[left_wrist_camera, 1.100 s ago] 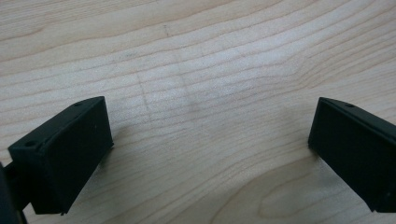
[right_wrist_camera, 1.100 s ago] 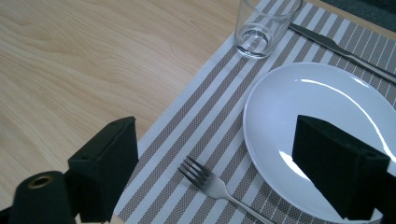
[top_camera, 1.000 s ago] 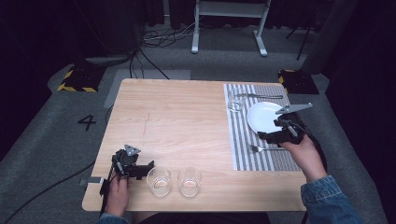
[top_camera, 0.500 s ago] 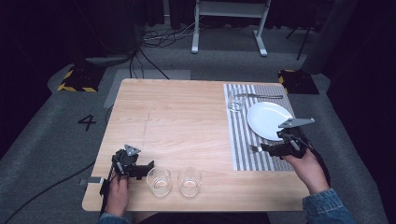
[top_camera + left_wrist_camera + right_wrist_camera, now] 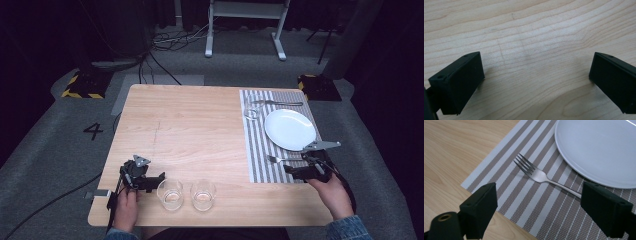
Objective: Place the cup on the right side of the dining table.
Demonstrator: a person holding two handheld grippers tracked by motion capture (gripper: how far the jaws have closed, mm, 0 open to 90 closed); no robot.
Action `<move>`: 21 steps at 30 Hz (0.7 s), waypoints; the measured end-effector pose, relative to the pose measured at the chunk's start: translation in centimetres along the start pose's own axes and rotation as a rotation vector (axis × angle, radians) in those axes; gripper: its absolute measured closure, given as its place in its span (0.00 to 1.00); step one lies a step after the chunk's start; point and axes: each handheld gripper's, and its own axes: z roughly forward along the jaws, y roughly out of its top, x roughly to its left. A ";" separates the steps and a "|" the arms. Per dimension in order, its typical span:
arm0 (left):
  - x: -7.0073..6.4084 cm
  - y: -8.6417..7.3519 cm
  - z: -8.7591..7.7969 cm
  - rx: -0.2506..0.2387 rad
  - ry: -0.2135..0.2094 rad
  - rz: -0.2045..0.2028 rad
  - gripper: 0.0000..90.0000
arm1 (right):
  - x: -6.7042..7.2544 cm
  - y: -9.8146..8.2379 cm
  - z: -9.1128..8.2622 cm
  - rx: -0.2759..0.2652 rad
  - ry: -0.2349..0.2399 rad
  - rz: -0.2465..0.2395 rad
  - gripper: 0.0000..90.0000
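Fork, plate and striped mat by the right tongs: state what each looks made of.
Fork: metal, probably stainless steel; silvery, reflective sheen.
Plate: likely glazed ceramic, possibly melamine; plain white, smooth, soft gloss.
Striped mat: woven, probably vinyl or textile; a fine mesh weave shows in its brown and white stripes.

Wooden table (image 5: 200, 130) (pale) bears striped placemat (image 5: 257, 145), two glasses (image 5: 170, 194).
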 end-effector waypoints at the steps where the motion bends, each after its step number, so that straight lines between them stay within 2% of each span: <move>1: 0.0 0.0 0.0 0.000 0.000 0.000 0.00 | -0.1 -0.3 0.1 0.001 -0.004 -0.006 0.16; 5: 0.0 0.0 0.0 0.000 0.000 0.000 0.00 | -0.1 -1.4 0.5 0.019 -0.006 -0.010 0.16; 12: 0.0 0.0 0.0 0.000 0.000 0.000 0.00 | 0.0 -3.1 1.4 0.019 -0.011 -0.002 0.16; 16: 0.0 0.0 0.0 0.000 0.000 0.000 0.00 | 0.3 -4.3 2.2 0.074 -0.045 -0.003 0.16; 21: 0.0 0.0 0.0 0.000 0.000 0.000 0.00 | 0.6 -5.3 2.8 0.059 -0.045 0.002 0.16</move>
